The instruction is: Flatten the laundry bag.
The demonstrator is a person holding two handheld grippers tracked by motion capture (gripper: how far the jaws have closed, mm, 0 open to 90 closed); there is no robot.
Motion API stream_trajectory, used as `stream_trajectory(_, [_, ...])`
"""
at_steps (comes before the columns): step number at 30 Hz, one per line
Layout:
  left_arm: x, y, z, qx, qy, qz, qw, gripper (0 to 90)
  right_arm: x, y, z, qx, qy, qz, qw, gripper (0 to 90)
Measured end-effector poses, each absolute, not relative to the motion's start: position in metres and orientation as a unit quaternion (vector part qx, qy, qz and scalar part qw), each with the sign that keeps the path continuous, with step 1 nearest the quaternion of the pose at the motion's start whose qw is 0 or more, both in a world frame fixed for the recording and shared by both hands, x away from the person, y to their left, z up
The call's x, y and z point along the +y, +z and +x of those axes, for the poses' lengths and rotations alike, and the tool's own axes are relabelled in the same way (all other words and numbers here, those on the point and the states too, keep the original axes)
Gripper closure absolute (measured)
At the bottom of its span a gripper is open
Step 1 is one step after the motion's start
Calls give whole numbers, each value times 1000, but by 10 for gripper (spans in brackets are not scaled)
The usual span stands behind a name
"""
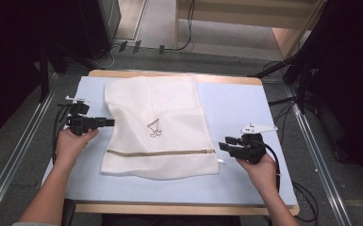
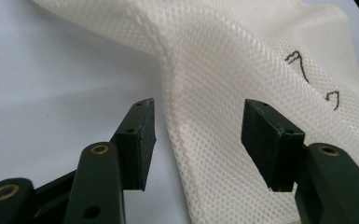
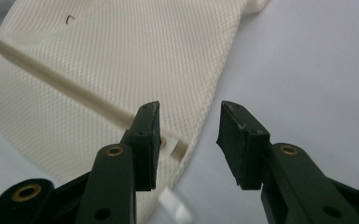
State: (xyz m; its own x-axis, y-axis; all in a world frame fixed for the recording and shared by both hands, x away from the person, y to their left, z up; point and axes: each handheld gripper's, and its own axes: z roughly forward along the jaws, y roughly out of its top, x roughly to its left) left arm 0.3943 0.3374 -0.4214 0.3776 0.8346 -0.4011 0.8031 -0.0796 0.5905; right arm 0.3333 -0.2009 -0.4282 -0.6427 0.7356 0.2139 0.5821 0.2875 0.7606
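Note:
A white mesh laundry bag (image 1: pixel 160 127) lies flat on the light blue mat (image 1: pixel 238 101), its zipper (image 1: pixel 160 152) running across near the front. My left gripper (image 1: pixel 111 122) is at the bag's left edge. In the left gripper view the gripper (image 2: pixel 198 126) is open, with a raised fold of the mesh (image 2: pixel 224 70) between the pads, not pressed. My right gripper (image 1: pixel 222 143) sits at the bag's right edge by the zipper end. In the right gripper view the gripper (image 3: pixel 189 130) is open over the bag's (image 3: pixel 98 60) edge, the zipper (image 3: pixel 65 84) ending near one jaw and a white tab (image 3: pixel 175 205) just below.
The mat covers a wooden table (image 1: pixel 169 208). Metal rails (image 1: pixel 320 155) run along both sides on the floor. Cables (image 1: pixel 179 44) and dark stands (image 1: pixel 306 70) lie beyond the far edge. A small dark drawing (image 1: pixel 154 128) marks the bag's middle.

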Motion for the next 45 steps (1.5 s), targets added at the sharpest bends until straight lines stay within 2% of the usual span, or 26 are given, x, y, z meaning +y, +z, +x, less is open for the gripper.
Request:
stream_trajectory(9, [329,-438,391,563,15,743,361,476,-163,-447,386,803,415,419,87,561])
stream_trajectory(14, [317,-448,390,567,-8,751,339,624,-152,-459,404,808,394,429,93,550])
stream_trajectory(17, [314,-449,386,571,15,748,337,707,-149,-464,410,808,385,438,86,566])
stream_trajectory(19, [312,-450,383,570,26,753,328,808,-144,-471,413,817,364,439,82,687])
stream_trajectory(20, [312,-450,383,570,26,753,328,850,-144,-471,413,817,364,439,82,687])
stream_trajectory(22, [313,-450,383,572,6,751,331,880,-141,-468,412,827,355,431,70,843])
stream_trajectory(23, [314,-450,382,573,-2,750,330,884,-140,-467,412,826,354,433,68,850])
stream_trajectory(27, [317,-446,375,570,-5,756,323,883,-143,-461,407,828,352,433,56,854])
stream_trajectory(38, [339,-443,345,567,-41,754,329,839,-156,-464,361,848,340,406,35,814])
stream_trajectory(39, [342,-441,343,568,-42,750,337,803,-157,-463,360,847,343,405,36,791])
stream_trajectory(42, [348,-429,343,569,-7,742,354,587,-162,-455,362,833,370,409,55,657])
stream_trajectory(44, [350,-421,348,568,15,737,366,526,-162,-451,369,824,386,408,78,571])
stream_trajectory(45, [350,-421,348,568,15,737,366,494,-162,-450,374,820,392,408,88,555])
